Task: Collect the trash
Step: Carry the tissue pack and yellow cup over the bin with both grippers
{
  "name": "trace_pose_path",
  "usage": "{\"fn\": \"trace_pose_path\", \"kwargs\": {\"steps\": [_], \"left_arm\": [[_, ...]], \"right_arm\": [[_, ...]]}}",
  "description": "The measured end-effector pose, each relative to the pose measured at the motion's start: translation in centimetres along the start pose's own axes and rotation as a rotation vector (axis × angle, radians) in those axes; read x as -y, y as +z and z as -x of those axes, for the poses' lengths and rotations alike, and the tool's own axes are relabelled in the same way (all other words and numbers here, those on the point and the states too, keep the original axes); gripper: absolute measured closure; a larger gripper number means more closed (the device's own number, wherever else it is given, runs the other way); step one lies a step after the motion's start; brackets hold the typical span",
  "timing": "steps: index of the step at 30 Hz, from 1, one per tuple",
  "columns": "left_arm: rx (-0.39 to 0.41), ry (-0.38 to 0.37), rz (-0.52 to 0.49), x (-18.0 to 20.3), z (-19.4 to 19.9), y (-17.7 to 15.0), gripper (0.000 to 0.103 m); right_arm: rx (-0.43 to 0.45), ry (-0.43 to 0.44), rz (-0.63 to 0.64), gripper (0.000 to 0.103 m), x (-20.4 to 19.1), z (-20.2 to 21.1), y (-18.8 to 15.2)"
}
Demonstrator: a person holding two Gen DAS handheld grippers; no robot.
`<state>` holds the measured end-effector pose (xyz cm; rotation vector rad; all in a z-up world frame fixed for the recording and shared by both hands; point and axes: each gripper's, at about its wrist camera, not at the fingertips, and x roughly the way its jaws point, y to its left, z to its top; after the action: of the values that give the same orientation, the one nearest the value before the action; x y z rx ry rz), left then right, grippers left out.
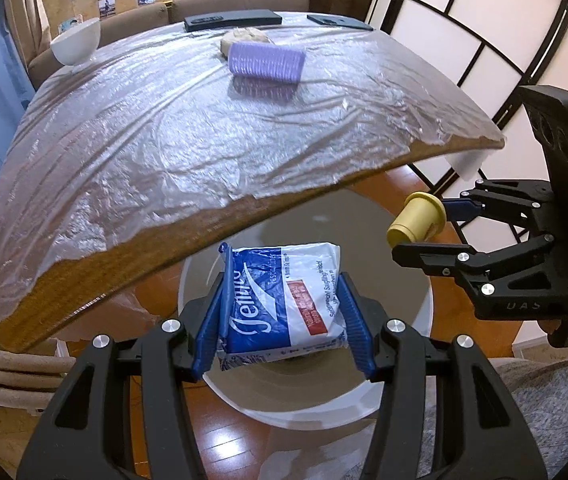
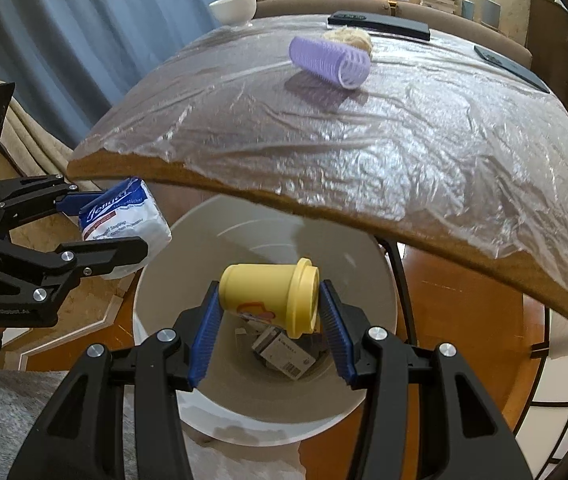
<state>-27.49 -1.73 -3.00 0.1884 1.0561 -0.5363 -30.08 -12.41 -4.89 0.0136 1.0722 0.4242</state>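
Above the white bin, at 6 o'clock in the left wrist view: blue-and-white tissue pack, clamped between the blue pads of the left gripper; off at 3 o'clock, yellow tub pinched in the right gripper, likewise over the bin's mouth; from the right wrist view, same tub lying on its side, lid toward 3 o'clock, squeezed between the right gripper's pads, directly over the bin; down inside, small cardboard box with a barcode among other scraps; at 9 o'clock, left gripper with the tissue pack beside the bin's rim; beyond, toward 12 o'clock, table under crinkled clear plastic; on it, purple hair roller on its side, touching a beige crumpled lump behind; further back, white bowl at 10 o'clock, black flat device along the far edge, second dark flat item at 1 o'clock.
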Motion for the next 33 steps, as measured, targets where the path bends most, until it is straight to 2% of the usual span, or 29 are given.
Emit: {"fn": "trace_pose_path", "kwargs": {"steps": [24,33], "left_arm": [[-0.136,0.002,0.006,-0.2,-5.9,-2.4,0.049],[-0.173,0.007,0.015,-0.1,-8.1,-2.2,0.049]], "right_arm": [[-0.101,-0.008,-0.01,0.055,0.9,-5.2,-1.9],[-0.132,-0.017,-0.021,0.055,1.3,-7.3,-2.4]]}}
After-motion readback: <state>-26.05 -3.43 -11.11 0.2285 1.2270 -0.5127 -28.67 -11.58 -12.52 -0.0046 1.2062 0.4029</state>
